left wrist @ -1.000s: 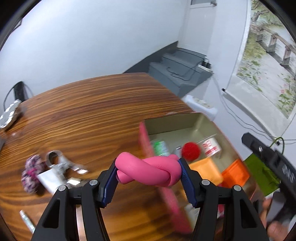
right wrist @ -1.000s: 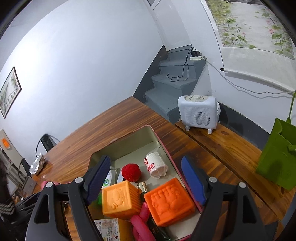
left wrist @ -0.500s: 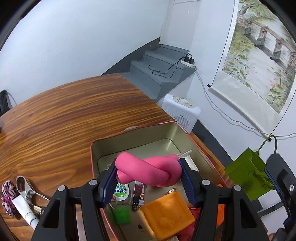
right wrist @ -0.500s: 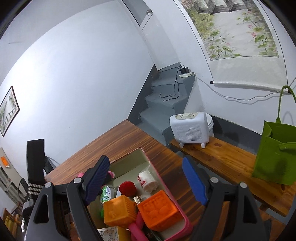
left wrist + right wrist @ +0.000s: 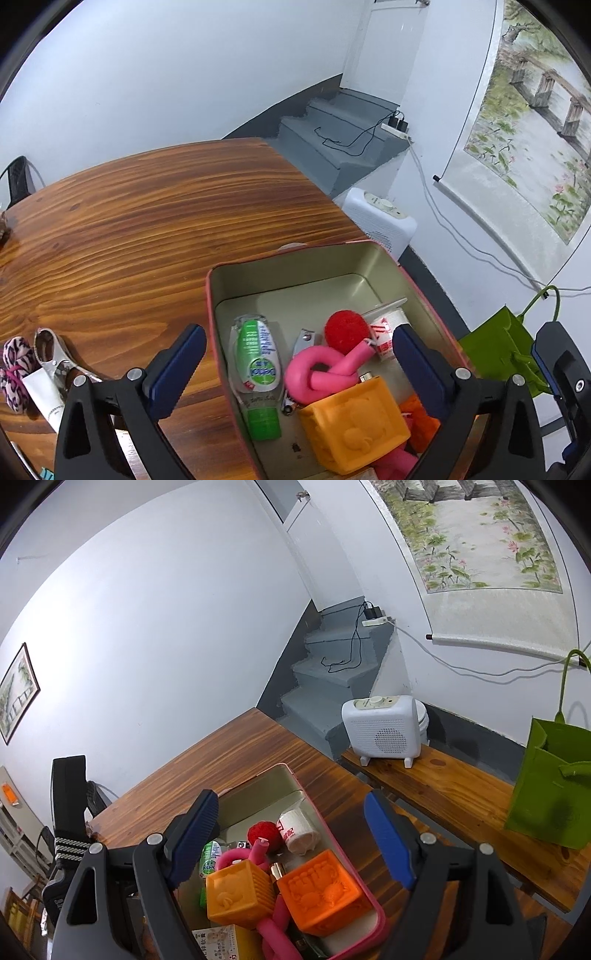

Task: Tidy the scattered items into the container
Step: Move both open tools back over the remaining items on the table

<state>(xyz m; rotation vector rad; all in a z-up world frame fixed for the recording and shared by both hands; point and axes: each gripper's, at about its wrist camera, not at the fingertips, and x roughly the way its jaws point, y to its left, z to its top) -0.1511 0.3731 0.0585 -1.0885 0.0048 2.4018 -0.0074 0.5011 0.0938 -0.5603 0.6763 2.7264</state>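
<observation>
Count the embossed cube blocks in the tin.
2. The yellow-orange block sits at the tin's near end beside the darker orange block, which lies against the pink rim. Others may be buried under the pile.

Left wrist view: rides on the left tool (image 5: 295, 373), angled steeply down over the worktop (image 5: 147, 229), close above the open container (image 5: 216, 291); far off are grey steps (image 5: 332, 147) and a scroll painting (image 5: 524, 122) at right.

Right wrist view: rides on the right tool (image 5: 291, 836), tilted down less steeply, near the container (image 5: 295, 786) at its near right side, facing the steps (image 5: 325, 686) and white heater (image 5: 382, 731).

Shared by both: container contents, far worktop, steps, heater (image 5: 380, 218), scroll, green bag (image 5: 550, 786).
</observation>
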